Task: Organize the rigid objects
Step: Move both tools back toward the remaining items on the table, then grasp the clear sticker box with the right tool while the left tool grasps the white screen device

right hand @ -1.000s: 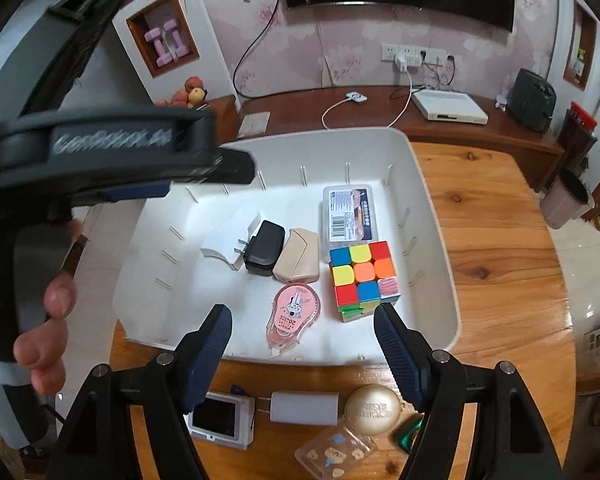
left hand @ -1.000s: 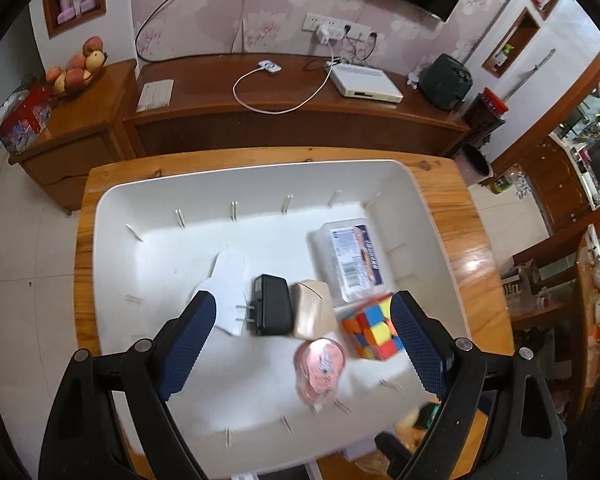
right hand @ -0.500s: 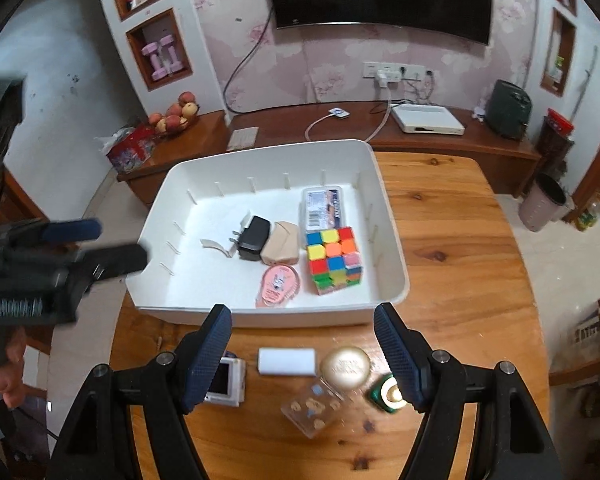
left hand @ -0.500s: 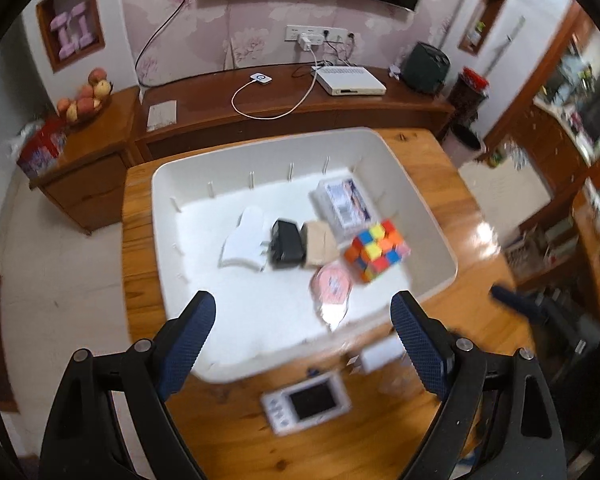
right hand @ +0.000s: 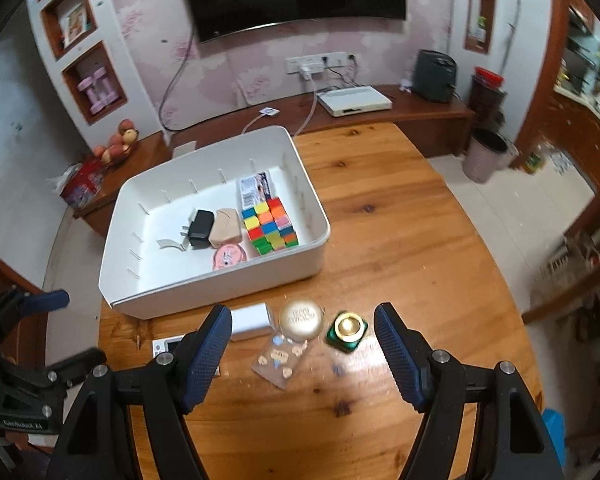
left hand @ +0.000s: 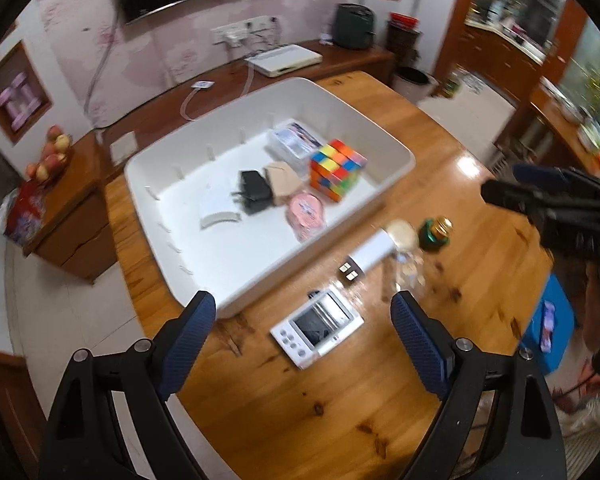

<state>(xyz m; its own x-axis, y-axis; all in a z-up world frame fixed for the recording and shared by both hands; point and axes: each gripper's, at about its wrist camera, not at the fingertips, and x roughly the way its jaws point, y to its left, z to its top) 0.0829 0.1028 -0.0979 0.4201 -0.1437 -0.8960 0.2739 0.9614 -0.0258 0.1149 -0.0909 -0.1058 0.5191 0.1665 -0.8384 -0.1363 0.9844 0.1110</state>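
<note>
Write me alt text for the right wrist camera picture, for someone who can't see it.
An open right gripper hovers above a wooden table, over a round gold case, a green and gold jar and a clear packet. Behind them, a white bin holds a colourful puzzle cube, a black charger and a pink tape dispenser.

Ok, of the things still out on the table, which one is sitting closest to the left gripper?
The white device with the screen. It lies just ahead of the left gripper, nearer than the white charger block, gold disc and green jar.
</note>
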